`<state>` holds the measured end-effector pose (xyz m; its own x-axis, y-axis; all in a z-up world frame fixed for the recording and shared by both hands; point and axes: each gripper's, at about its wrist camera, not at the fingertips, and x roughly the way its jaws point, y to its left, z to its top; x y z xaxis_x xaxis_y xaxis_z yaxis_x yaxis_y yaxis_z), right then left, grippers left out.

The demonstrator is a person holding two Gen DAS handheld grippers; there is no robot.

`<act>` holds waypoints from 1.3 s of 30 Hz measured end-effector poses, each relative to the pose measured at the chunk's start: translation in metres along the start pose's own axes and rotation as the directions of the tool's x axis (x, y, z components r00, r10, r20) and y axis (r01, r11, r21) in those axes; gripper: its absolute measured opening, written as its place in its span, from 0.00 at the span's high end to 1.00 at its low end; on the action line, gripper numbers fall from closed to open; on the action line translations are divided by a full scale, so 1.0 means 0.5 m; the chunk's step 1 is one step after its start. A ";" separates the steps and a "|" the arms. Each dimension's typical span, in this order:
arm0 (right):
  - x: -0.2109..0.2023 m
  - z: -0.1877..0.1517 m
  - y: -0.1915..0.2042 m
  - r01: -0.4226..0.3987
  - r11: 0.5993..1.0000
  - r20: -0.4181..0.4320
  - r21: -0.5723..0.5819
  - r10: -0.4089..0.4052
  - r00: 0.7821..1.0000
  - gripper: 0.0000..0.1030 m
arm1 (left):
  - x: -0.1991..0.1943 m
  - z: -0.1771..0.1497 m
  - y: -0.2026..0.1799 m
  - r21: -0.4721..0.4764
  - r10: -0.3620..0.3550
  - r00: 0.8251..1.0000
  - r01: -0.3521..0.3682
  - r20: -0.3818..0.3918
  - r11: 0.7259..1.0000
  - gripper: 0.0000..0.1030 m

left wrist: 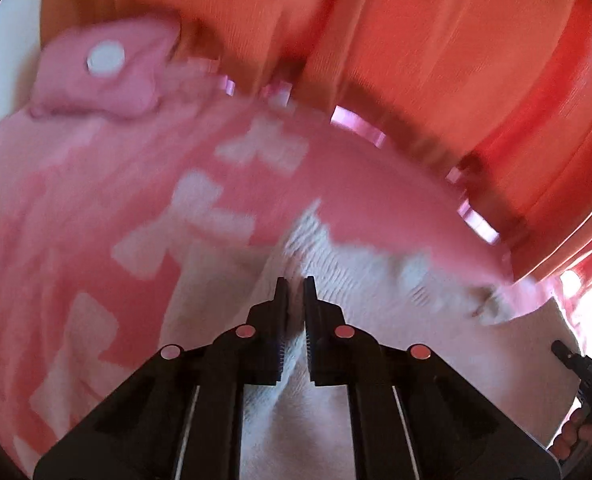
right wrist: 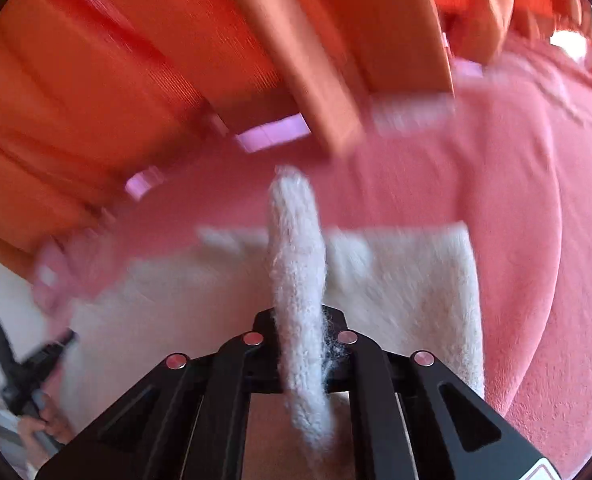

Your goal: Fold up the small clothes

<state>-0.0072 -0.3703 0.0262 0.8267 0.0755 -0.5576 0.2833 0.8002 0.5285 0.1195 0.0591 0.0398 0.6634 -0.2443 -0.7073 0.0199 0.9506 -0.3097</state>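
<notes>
Between both claws (clamped): white fuzzy garment (right wrist: 300, 264).

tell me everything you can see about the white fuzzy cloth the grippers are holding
The white cloth looks like a fluffy, knitted fabric with loose fibres. It lies over a pink patterned blanket. The right gripper is shut on a raised, upright ridge of it; the left gripper pinches another fold. Motion blur hides its full outline.

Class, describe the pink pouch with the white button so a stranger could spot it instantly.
Start at the orange curtain behind the bed. Below its left end, on the pink-and-white blanket, lies the pouch. It alone is plain pink with one round white button.
</notes>
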 end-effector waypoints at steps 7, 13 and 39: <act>0.006 0.013 -0.047 0.113 0.992 -0.002 0.050 -0.113 0.994 0.94 | -0.033 0.033 0.002 0.016 0.023 0.996 -0.024 0.082 1.000 0.94; 0.094 -0.012 -0.116 0.286 0.956 -0.196 0.071 -0.267 0.943 0.90 | 0.089 -0.017 0.041 0.006 0.127 0.989 -0.127 -0.081 0.992 0.90; 0.086 -0.294 0.268 0.013 0.906 -0.340 -0.424 -0.172 0.924 0.78 | -0.089 -0.203 0.135 -0.195 0.062 0.986 -0.092 -0.156 0.976 0.72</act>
<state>-0.0051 -0.1725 -0.0209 0.5499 0.1345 -0.8244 0.0614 0.9778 0.2005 0.0155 0.1146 -0.0140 0.5381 -0.2120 -0.8158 -0.1879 0.9133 -0.3613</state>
